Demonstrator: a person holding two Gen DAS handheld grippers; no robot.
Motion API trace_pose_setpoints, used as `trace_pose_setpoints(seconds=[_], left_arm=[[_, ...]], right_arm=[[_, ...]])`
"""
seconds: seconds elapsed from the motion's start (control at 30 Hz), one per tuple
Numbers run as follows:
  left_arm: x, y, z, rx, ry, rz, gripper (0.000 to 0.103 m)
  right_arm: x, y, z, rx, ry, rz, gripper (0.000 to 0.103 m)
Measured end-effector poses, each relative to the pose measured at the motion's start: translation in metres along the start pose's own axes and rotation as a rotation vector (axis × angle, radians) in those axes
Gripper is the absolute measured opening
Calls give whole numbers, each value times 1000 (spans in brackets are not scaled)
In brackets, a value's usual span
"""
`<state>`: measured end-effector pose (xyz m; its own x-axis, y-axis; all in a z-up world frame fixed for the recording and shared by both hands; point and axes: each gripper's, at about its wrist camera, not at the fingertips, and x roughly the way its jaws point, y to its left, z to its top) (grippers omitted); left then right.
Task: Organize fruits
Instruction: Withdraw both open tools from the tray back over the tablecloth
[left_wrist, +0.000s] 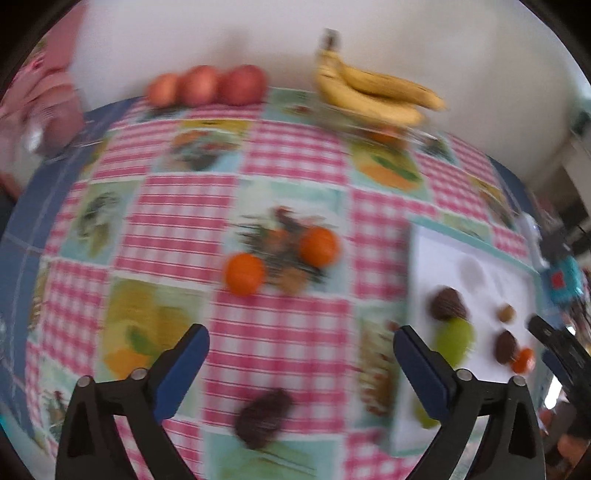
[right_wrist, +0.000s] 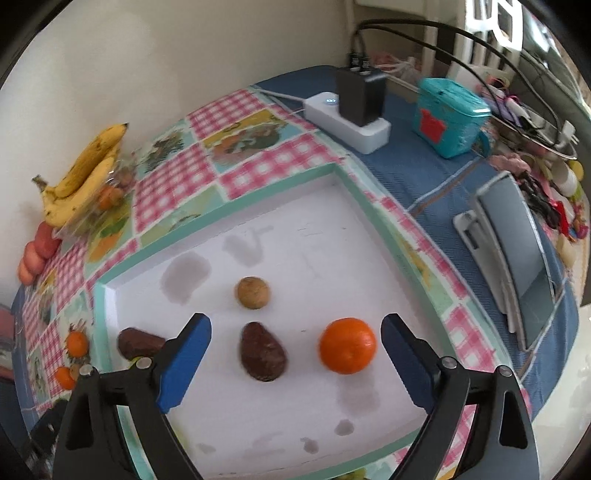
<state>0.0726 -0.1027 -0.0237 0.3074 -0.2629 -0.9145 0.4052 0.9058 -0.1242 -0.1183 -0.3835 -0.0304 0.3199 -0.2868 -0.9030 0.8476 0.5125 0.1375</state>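
Note:
My left gripper (left_wrist: 301, 343) hangs open over the checked tablecloth with nothing between its fingers. A dark avocado (left_wrist: 262, 421) lies just below it, and two oranges (left_wrist: 245, 273) lie farther out. My right gripper (right_wrist: 295, 332) stands open above a white board (right_wrist: 295, 240). Between its fingers lie an avocado (right_wrist: 263, 350) and an orange (right_wrist: 347, 345), untouched. A small brown round fruit (right_wrist: 252, 292) sits beyond them, and another avocado (right_wrist: 138, 343) lies left of the left finger. A green fruit (left_wrist: 456, 339) is also on the board. The left wrist view is blurred.
Bananas (left_wrist: 373, 92) on a clear dish and three apples (left_wrist: 207, 85) stand along the wall at the back. Right of the board are a white power strip (right_wrist: 347, 118) with a black adapter, a teal box (right_wrist: 448, 118), a grey device (right_wrist: 517, 258) and cables.

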Motion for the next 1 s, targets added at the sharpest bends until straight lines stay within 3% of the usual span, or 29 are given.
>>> trace_pose_setpoints(seconds=[0.33,0.6,0.87,1.0], left_arm=[[-10,71,10,-169,-65,138,103],[-20,105,11,-248,-116,176,103],[-24,121,13,-289,-146,178,103],[-21,122,17,-324,-164,110,103]], right_arm=[[-8,61,-17,-146,-2,107,94],[-12,119,-38,-260,9,157,94],[-22,169,-58,-339,-19,239,94],[-25,188,-63,-386,-45,257,94]])
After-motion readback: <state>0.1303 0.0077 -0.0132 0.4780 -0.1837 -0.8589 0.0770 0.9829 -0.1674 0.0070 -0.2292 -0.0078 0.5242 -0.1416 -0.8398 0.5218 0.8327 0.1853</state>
